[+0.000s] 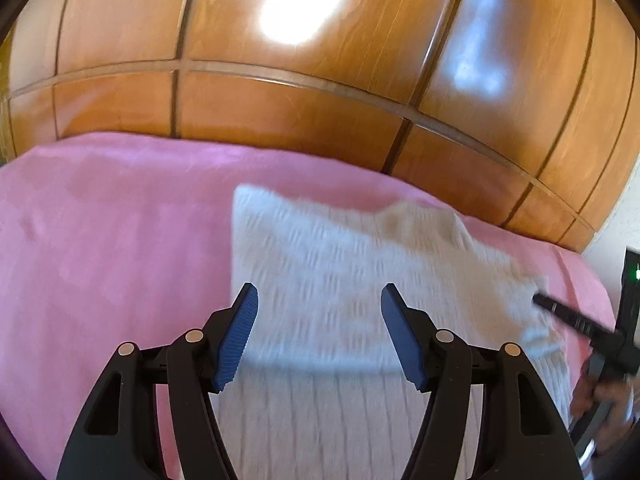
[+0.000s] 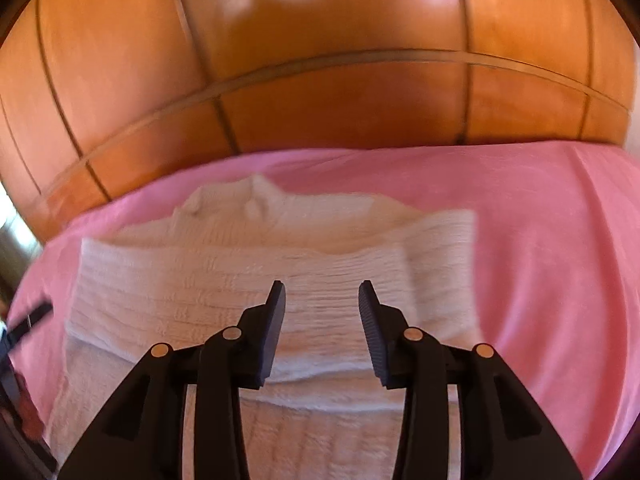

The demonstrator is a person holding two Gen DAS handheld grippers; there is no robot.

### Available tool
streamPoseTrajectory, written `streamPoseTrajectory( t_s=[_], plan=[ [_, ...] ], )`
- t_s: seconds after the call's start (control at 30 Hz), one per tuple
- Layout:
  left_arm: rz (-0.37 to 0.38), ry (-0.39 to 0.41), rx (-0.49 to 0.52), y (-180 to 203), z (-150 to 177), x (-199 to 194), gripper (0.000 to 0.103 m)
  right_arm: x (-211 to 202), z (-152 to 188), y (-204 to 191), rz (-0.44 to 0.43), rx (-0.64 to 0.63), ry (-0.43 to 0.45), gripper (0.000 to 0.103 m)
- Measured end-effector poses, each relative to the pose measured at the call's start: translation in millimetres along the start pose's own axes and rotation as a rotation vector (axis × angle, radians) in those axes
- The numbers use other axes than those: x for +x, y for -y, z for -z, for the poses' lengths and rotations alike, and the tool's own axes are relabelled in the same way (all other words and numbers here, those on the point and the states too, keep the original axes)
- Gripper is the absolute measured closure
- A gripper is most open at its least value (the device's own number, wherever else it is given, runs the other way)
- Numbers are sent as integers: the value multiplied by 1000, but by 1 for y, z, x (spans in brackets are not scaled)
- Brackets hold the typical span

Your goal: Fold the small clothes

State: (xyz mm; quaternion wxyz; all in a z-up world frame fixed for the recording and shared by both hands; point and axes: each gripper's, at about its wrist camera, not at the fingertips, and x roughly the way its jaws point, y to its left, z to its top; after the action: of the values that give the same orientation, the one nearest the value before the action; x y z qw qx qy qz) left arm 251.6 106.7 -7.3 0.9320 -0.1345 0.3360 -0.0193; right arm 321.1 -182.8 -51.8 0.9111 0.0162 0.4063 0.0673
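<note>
A white knitted garment (image 1: 352,272) lies on a pink bed cover (image 1: 112,248), with one part folded over on top of the rest. My left gripper (image 1: 319,294) is open and empty, hovering just above the garment's near left part. In the right wrist view the same garment (image 2: 248,280) lies spread with a folded layer across it. My right gripper (image 2: 322,292) is open and empty above the garment's middle. The right gripper's black finger (image 1: 568,314) shows at the garment's right edge in the left wrist view.
A glossy wooden wardrobe (image 1: 304,92) stands right behind the bed. The pink cover (image 2: 560,248) stretches to the right of the garment. The left gripper's finger (image 2: 28,320) shows at the far left in the right wrist view.
</note>
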Motion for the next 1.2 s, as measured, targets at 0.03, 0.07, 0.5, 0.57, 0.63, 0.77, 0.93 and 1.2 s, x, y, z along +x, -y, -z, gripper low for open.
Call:
streamPoseTrajectory(
  t_s=[0.03,0.07,0.5,0.57,0.63,0.77,0.93,1.2],
  plan=[
    [12,-9,-3,0,-7,10,40,11,0,-4,12,-13,-19,61],
    [16,-15,-6,1,-11,18,40,20,0,-6,42,-25,-29,59],
    [-71,-124,-33,-26,-12,91,43,33,12,2,95,-51,8,44],
    [-90,-119,-25,-21,-10,76,43,32,13,2,88,-45,11,43],
    [-111,-104,3,-16,-2,57,43,33,12,3,84,-41,11,43],
    [-130,-101,74,-1,25,26,43,33,12,3,81,-41,13,42],
    [-153,-107,94,13,48,7,43,33,12,3,85,-46,11,41],
    [-158,-50,75,23,64,-37,35,33,12,-3,105,-65,10,38]
  ],
)
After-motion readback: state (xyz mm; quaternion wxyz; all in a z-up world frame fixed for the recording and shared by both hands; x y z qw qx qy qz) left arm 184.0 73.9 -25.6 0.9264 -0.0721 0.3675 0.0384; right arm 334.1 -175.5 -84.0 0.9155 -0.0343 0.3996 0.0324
